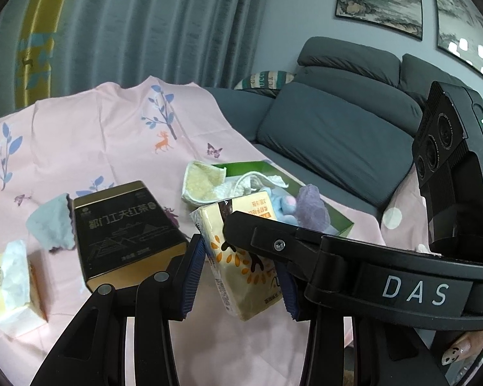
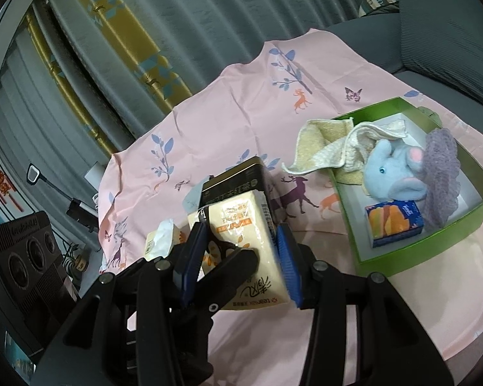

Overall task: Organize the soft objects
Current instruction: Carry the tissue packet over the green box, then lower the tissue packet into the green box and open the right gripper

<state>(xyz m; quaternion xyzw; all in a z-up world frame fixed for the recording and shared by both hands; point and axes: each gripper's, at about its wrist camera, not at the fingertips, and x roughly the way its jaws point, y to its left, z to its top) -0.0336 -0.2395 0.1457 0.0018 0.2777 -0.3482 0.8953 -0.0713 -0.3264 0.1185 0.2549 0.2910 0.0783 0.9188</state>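
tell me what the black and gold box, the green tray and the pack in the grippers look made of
Black and gold box: probably metal tin; smooth faces, gold edges catch light.
Green tray: looks like cardboard; thin straight walls, matte green outside, white inside.
Tissue pack: soft paper tissues in thin glossy plastic film; the wrap wrinkles and shines. Both hand-held grippers are shut on it, left, right.

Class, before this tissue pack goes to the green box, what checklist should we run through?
1. Left hand-held gripper pads on the tissue pack: ok.
2. Right hand-held gripper also pinching it: ok.
3. Bare floor left in the green box: ok.
4. Black tin out of the way to the box: ok.
5. Pack lifted off the pink cloth: cannot tell.
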